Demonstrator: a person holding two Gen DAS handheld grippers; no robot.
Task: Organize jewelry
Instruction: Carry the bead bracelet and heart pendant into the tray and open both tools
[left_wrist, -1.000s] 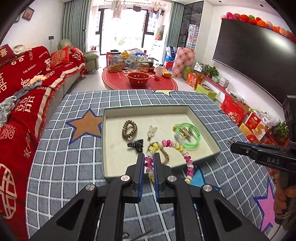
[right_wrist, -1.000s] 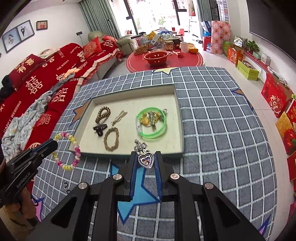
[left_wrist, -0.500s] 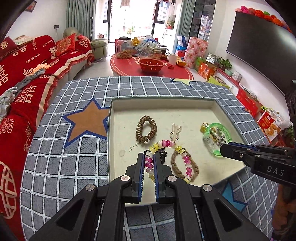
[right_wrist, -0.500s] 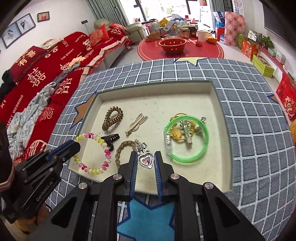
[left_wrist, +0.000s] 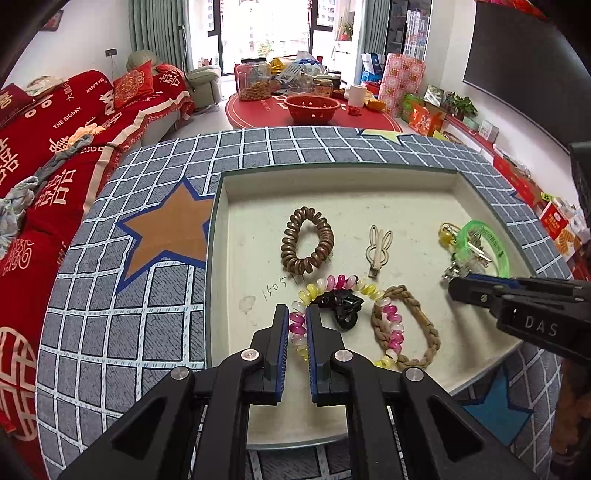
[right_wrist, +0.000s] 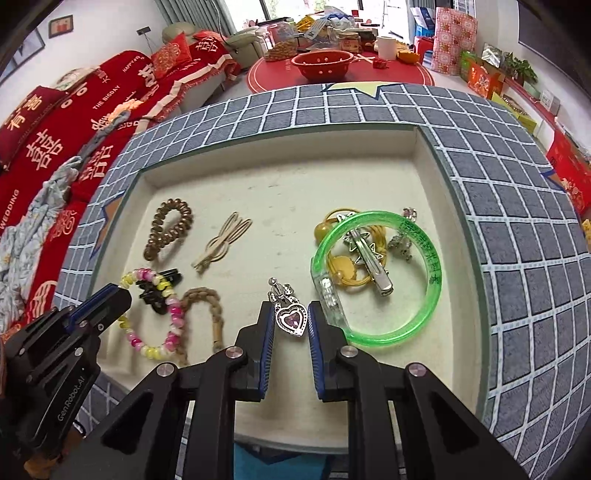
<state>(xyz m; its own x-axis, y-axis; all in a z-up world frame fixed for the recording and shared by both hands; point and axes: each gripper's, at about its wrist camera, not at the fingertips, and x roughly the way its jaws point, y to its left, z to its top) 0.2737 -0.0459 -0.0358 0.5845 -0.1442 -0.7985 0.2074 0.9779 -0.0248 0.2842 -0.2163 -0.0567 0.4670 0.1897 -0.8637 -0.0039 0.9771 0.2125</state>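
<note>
A cream tray (left_wrist: 258, 192) (right_wrist: 280, 177) lies on the checked cloth. My left gripper (left_wrist: 296, 314) is shut on a pink and yellow bead bracelet (left_wrist: 343, 282), which hangs over a black hair claw (left_wrist: 345, 306) and a braided tan band (left_wrist: 417, 306); it shows at the left of the right wrist view (right_wrist: 155, 317). My right gripper (right_wrist: 290, 314) is shut on a silver heart pendant (right_wrist: 291, 317), low over the tray beside a green bangle (right_wrist: 424, 258).
In the tray lie a brown coil hair tie (left_wrist: 306, 240), a bunny-shaped clip (left_wrist: 378, 251), a yellow tie and silver star clip (right_wrist: 365, 258) inside the bangle. A red sofa (left_wrist: 55, 147) stands left. A red mat with a bowl (left_wrist: 314, 107) lies beyond the table.
Both grippers have moved forward and down over the tray with their pieces. The bracelet now hangs lower onto the black claw and braided band; the pendant is close beside the green bangle.
</note>
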